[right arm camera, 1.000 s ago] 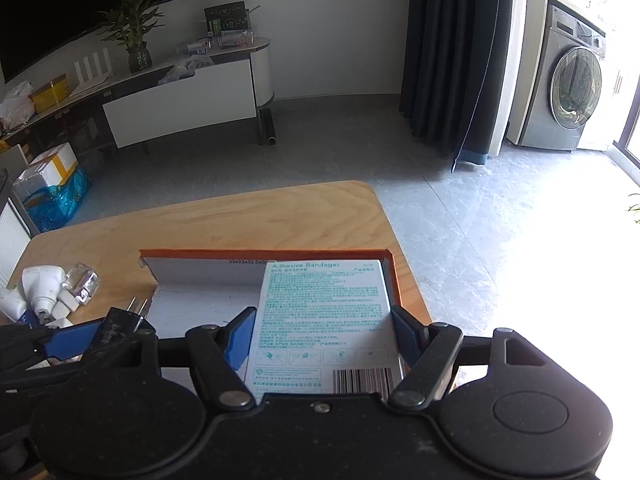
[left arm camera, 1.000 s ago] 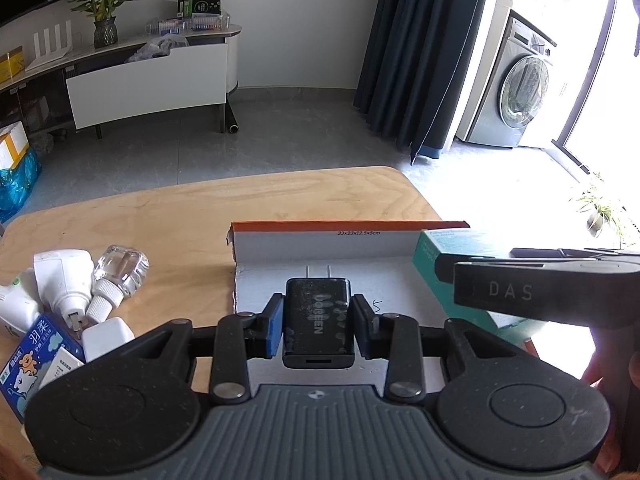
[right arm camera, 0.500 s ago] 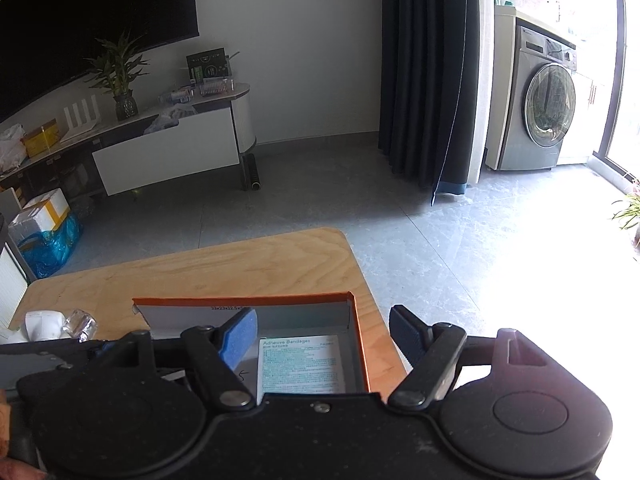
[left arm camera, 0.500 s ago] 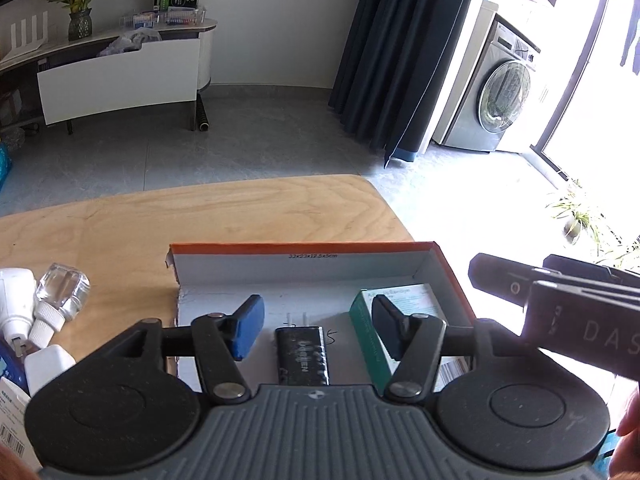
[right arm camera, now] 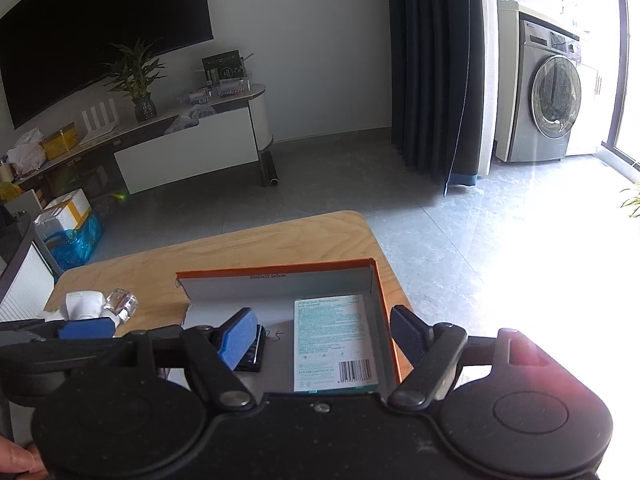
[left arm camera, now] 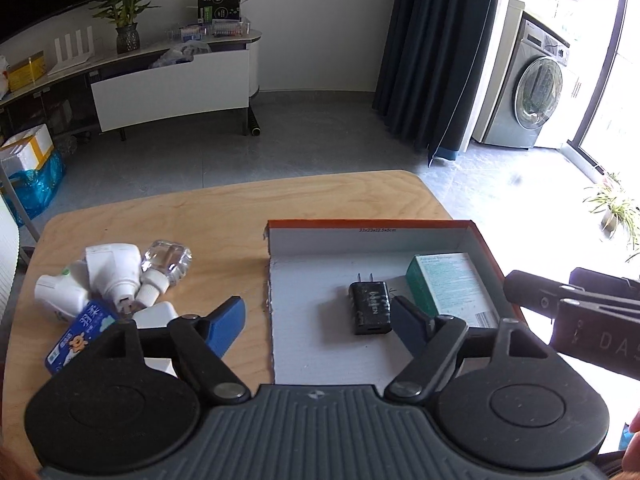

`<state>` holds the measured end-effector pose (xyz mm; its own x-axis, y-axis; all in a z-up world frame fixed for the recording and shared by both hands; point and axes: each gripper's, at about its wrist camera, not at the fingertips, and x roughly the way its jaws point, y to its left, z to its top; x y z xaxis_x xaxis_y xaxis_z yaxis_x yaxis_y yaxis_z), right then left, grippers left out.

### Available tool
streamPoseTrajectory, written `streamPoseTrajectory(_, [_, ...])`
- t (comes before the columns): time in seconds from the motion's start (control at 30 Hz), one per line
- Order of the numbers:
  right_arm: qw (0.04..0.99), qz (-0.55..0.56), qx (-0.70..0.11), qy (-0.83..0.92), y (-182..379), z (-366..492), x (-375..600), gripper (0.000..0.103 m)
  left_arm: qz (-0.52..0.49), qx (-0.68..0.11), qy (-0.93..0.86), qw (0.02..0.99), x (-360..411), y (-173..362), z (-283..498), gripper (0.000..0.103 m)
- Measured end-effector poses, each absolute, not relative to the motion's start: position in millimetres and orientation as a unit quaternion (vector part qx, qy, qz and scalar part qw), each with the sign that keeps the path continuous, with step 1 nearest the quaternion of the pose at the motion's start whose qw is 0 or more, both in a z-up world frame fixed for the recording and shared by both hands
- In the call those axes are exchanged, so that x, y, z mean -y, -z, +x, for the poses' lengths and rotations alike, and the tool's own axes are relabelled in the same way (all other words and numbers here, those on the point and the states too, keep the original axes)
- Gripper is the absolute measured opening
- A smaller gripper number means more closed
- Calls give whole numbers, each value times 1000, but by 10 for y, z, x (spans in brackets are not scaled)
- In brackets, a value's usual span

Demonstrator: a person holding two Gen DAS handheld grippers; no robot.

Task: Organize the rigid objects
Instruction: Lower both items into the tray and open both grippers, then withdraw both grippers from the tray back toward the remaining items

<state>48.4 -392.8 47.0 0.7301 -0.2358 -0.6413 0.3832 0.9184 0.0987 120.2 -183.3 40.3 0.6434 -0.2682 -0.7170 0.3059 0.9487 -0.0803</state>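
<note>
An open orange-edged cardboard box (left arm camera: 360, 236) sits on the wooden table (left arm camera: 224, 216). Inside lie a black plug charger (left arm camera: 370, 307) and a teal bandage box (left arm camera: 452, 286). My left gripper (left arm camera: 316, 322) is open and empty, raised above the box's near left side. My right gripper (right arm camera: 324, 334) is open and empty above the bandage box (right arm camera: 334, 340); the box's far wall (right arm camera: 280, 286) and the charger (right arm camera: 252, 354) also show there. The right gripper's body (left arm camera: 580, 308) shows at the right in the left wrist view.
Left of the box lie white plug-in devices (left arm camera: 108, 268), a clear bottle (left arm camera: 166, 260), a blue packet (left arm camera: 78, 334) and a white block (left arm camera: 156, 314). Beyond the table are a TV cabinet (left arm camera: 172, 84), a dark curtain (left arm camera: 440, 52) and a washing machine (left arm camera: 536, 92).
Both grippers opened and let go: the charger and the bandage box now lie in the cardboard box. Both grippers have pulled back and up; the left one has shifted left.
</note>
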Motion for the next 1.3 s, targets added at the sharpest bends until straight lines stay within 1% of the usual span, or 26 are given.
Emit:
streamPoseTrajectory(0.47, [925,107,-342,127,-407,344,3388,89,21,-378,118,918,1360,-474,890,84])
streamPoseTrajectory(1.3, [929,77,-357,65,-340,432,2636,89,-7,-372,73,925,681,-435,709,84])
